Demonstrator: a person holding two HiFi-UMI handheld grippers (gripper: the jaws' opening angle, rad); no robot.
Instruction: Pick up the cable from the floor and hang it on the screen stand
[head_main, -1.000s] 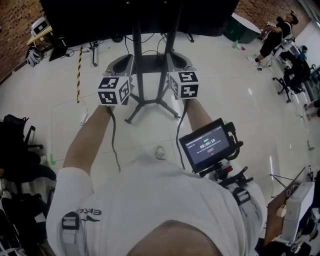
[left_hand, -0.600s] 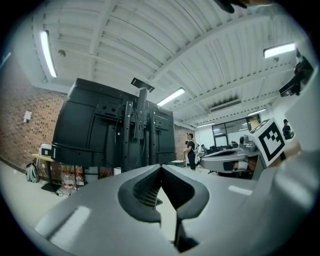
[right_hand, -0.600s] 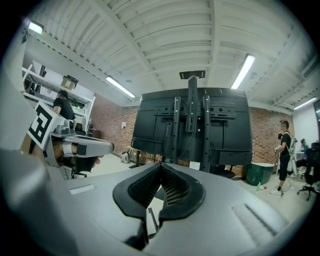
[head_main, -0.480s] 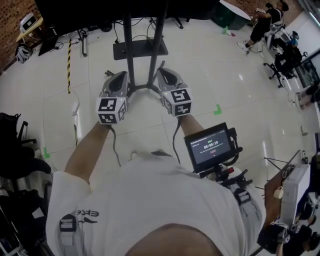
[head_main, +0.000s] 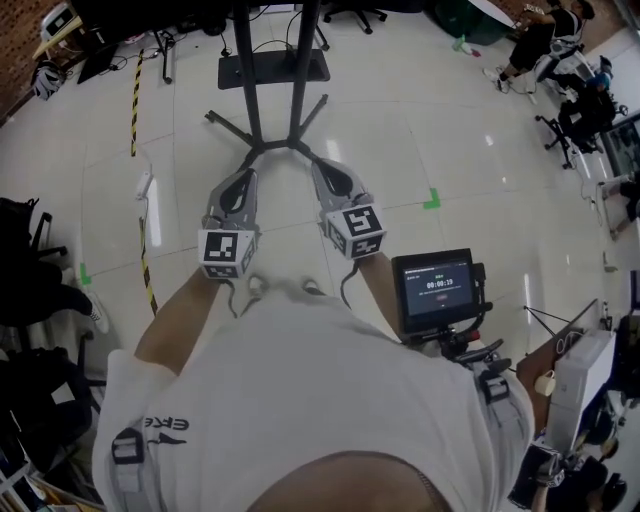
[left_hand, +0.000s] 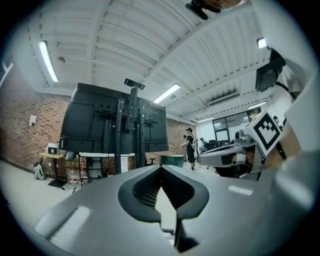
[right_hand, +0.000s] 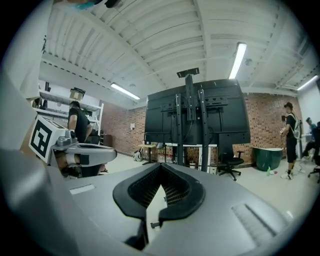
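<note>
Calls for finding the cable first: cannot pick it out for certain, though likely the white strip (head_main: 145, 184) lying on the floor (head_main: 430, 130), left of the screen stand (head_main: 275, 68) and well apart from both tongs. Means swinging the left tongs (head_main: 249, 172) over that way, tipping them down from their level aim, and opening them before reaching the floor, since at present pinched shut tip to tip on nothing. Same for the right tongs (head_main: 318, 166), likewise closed and empty, held just beside the left. Better to grip the cable at mid-length than at an end, leaving two loose lengths to drape. Keep clear of the stand's splayed feet (head_main: 228, 125) while stooping. From the head view: floor, feet, low shelf, white strip, but nothing of the screen. From the left gripper view and the right gripper view: the dark screen (left_hand: 114, 120) on its twin posts (right_hand: 192, 125), with brackets up the back as likely hanging spots, and the closed tips plainly, yet no floor near the feet and no cable.
</note>
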